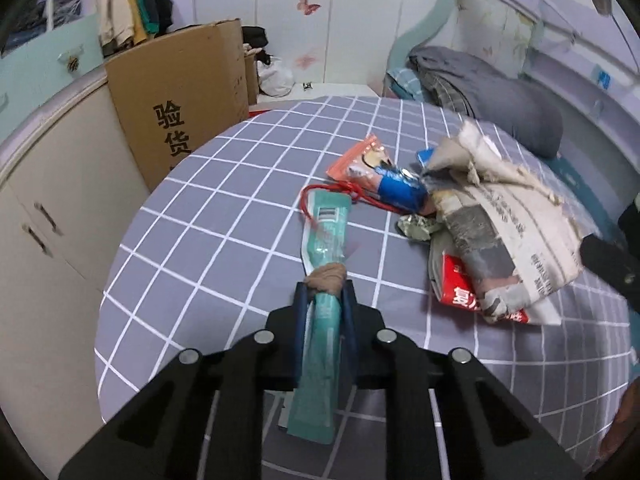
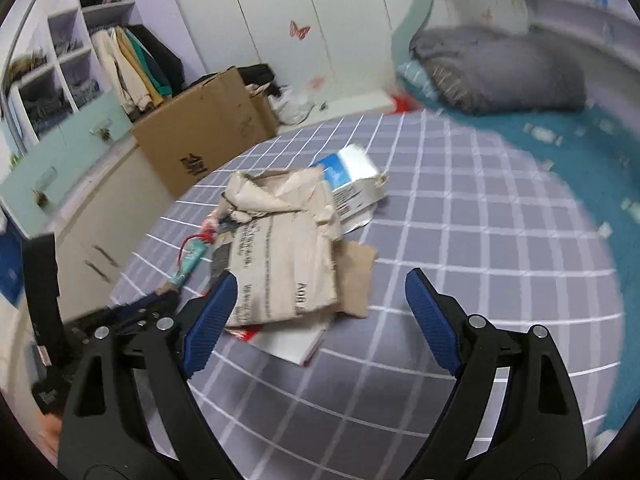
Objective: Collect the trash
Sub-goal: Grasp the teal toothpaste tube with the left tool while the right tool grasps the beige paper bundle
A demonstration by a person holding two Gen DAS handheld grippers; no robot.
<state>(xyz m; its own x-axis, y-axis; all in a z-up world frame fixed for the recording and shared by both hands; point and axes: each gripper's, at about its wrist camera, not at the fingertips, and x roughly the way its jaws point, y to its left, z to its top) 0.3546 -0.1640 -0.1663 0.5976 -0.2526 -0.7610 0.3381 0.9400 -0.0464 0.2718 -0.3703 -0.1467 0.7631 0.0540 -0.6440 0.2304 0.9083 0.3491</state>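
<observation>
My left gripper (image 1: 325,286) is shut on a long teal wrapper (image 1: 325,232) and holds it over the grey checked bedsheet (image 1: 208,208). Beyond it lies a trash pile: an orange packet (image 1: 356,158), a blue wrapper (image 1: 400,192), a red cord (image 1: 316,192), crumpled foil (image 1: 416,228), torn newspaper (image 1: 508,216) and a red-and-white box (image 1: 460,288). My right gripper (image 2: 320,300) is open and empty, just short of the newspaper (image 2: 280,248). Brown cardboard (image 2: 356,276) and a blue-and-white carton (image 2: 352,180) lie by it. The teal wrapper (image 2: 192,258) shows at the left.
A large cardboard box (image 1: 180,96) stands beside the bed at the left, next to a cream cabinet (image 1: 44,216). A grey pillow (image 1: 500,100) lies at the bed's head. A teal blanket (image 2: 580,184) covers the right side. Clothes (image 2: 132,64) hang in an open wardrobe.
</observation>
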